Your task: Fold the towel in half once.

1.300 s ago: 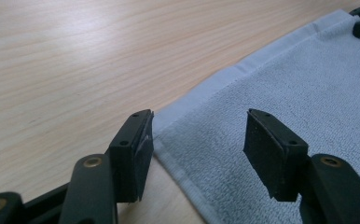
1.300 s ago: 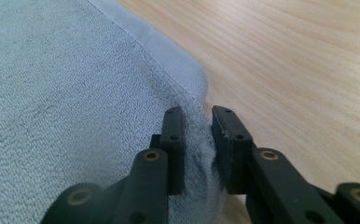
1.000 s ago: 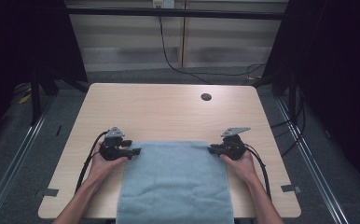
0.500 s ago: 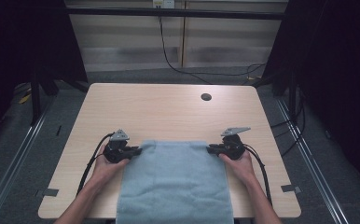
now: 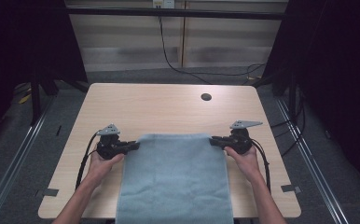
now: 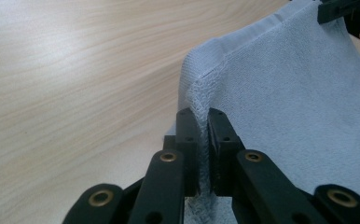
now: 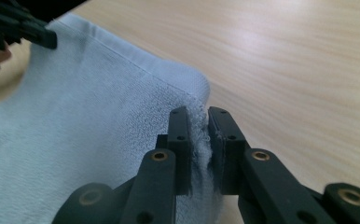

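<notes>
No brand, label or readable writing showed on anything in the frames. A light blue towel point(image 5: 176, 179) lay flat on the near half of the wooden table point(image 5: 169, 109), its long axis running from the person toward the far side, the near end hanging past the table's front edge and the far hemmed edge lying crosswise, roughly parallel to the table's far rim. The left gripper point(image 5: 132, 147) was clamped on the towel's far left corner: in the left gripper view the two black jaws stood almost together with the stitched hem point(image 6: 201, 100) pinched between them, and the corner of the towel point(image 6: 280, 93) rose in a small fold just beyond the tips (these jaws had just finished closing on the cloth). The right gripper point(image 5: 213, 141) gripped the far right corner in the same way; in the right gripper view its jaws were nearly closed with a thick bunch of the towel point(image 7: 99, 126) pressed between the pads, and that corner looked slightly raised off the wood. Each gripper pointed inward along the far hem, toward the other. A small dark round hole point(image 5: 206, 97) sat in the tabletop well beyond the towel, toward the far right.
</notes>
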Demonstrator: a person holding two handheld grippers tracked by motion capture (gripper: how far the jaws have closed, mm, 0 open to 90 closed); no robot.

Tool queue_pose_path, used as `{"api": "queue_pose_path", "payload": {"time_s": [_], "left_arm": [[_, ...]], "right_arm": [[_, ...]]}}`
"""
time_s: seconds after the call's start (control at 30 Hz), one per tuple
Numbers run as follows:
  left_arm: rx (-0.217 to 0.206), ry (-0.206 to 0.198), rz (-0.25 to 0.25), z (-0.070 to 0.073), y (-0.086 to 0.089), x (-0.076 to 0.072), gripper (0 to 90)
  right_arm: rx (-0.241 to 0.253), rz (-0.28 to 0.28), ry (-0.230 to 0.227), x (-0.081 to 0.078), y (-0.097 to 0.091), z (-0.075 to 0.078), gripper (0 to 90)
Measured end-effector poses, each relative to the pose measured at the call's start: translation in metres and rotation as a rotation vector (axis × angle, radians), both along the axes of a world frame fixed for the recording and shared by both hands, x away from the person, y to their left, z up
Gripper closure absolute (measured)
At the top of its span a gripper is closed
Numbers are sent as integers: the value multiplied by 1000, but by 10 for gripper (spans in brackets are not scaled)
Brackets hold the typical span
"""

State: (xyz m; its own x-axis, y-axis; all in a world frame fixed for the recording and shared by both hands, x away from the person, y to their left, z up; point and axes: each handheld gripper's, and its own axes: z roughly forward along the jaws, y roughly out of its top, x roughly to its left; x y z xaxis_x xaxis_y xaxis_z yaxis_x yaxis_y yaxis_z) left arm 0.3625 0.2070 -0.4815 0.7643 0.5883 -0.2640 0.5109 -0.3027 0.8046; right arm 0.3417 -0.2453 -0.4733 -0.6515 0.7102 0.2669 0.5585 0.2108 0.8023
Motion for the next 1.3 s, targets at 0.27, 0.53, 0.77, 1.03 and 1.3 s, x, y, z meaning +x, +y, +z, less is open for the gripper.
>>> {"api": "queue_pose_path", "payload": {"time_s": [0.27, 0.53, 0.77, 1.03, 1.3], "left_arm": [[-59, -12, 21, 18, -1, 13, 847], [-76, -72, 64, 55, 1, 33, 847], [-112, -123, 101, 91, 1, 49, 847], [-159, -180, 85, 125, -1, 56, 847], [-183, -212, 83, 143, -6, 57, 847]], "right_arm": [[33, 0, -30, 7, -1, 25, 800], [39, -19, -78, 25, -3, 62, 800], [21, -42, -124, 49, -2, 98, 801], [30, -75, -183, 58, -10, 131, 803], [52, -98, -242, 64, -14, 157, 805]]}}
